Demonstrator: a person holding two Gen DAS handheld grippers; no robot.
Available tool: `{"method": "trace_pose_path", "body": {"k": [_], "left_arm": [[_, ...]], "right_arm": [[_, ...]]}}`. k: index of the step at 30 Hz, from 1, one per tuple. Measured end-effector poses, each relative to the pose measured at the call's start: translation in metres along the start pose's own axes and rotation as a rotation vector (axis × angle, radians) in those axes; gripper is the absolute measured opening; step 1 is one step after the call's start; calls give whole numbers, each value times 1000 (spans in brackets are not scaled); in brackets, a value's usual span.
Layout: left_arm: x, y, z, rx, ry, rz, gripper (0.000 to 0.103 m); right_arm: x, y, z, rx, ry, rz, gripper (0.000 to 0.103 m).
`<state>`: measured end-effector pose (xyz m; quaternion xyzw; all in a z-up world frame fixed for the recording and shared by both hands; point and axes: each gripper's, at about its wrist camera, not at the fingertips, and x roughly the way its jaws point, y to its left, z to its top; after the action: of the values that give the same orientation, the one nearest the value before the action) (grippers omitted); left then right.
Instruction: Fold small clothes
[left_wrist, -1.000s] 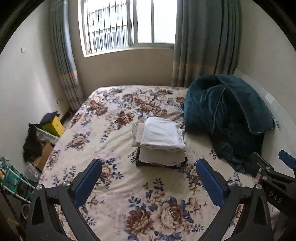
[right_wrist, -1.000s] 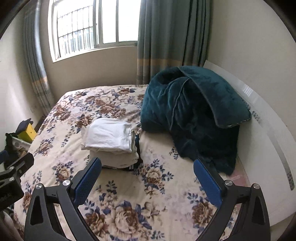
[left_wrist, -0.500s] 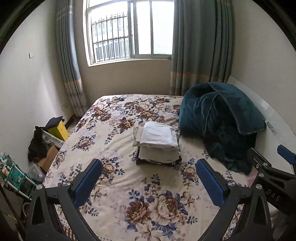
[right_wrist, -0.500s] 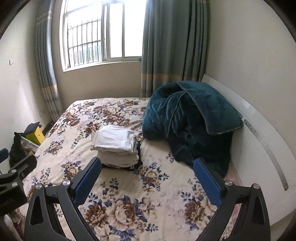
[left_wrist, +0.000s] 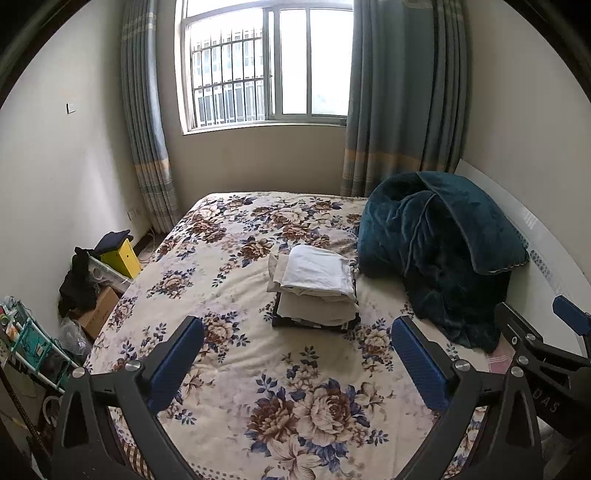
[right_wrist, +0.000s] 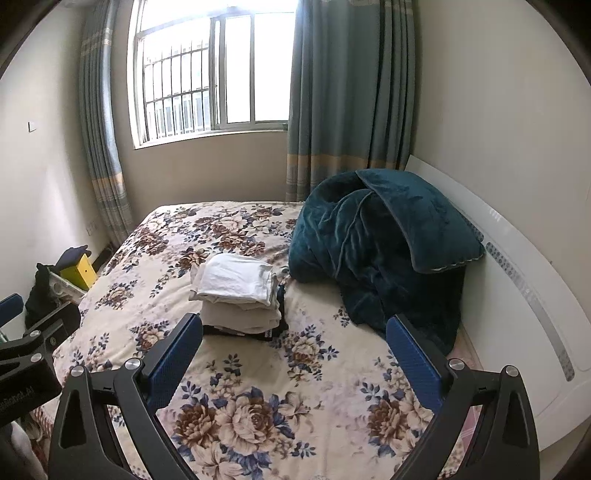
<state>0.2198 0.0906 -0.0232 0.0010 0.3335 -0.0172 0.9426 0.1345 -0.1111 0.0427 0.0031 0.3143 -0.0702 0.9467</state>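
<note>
White folded clothes stack (left_wrist: 316, 286) upright on floral bed (left_wrist: 229, 354), both grippers spread, empty.

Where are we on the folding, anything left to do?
Done: a stack of folded clothes sits mid-bed on the floral sheet, white piece on top. In hand: nothing; the left gripper and right gripper are open and empty. Left: no loose small clothes visible; only the teal blanket lies heaped by the headboard.
</note>
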Motion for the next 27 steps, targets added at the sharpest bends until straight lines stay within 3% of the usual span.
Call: {"method": "trace_pose_path", "body": {"k": [11, 27], "left_arm": [[-2, 4, 3, -5, 19, -34, 103], [-2, 16, 1, -18, 4, 30, 103]], "right_arm": [[-7, 3, 4, 5, -6, 28, 101], [-9, 5, 5, 4, -18, 24, 103]]}}
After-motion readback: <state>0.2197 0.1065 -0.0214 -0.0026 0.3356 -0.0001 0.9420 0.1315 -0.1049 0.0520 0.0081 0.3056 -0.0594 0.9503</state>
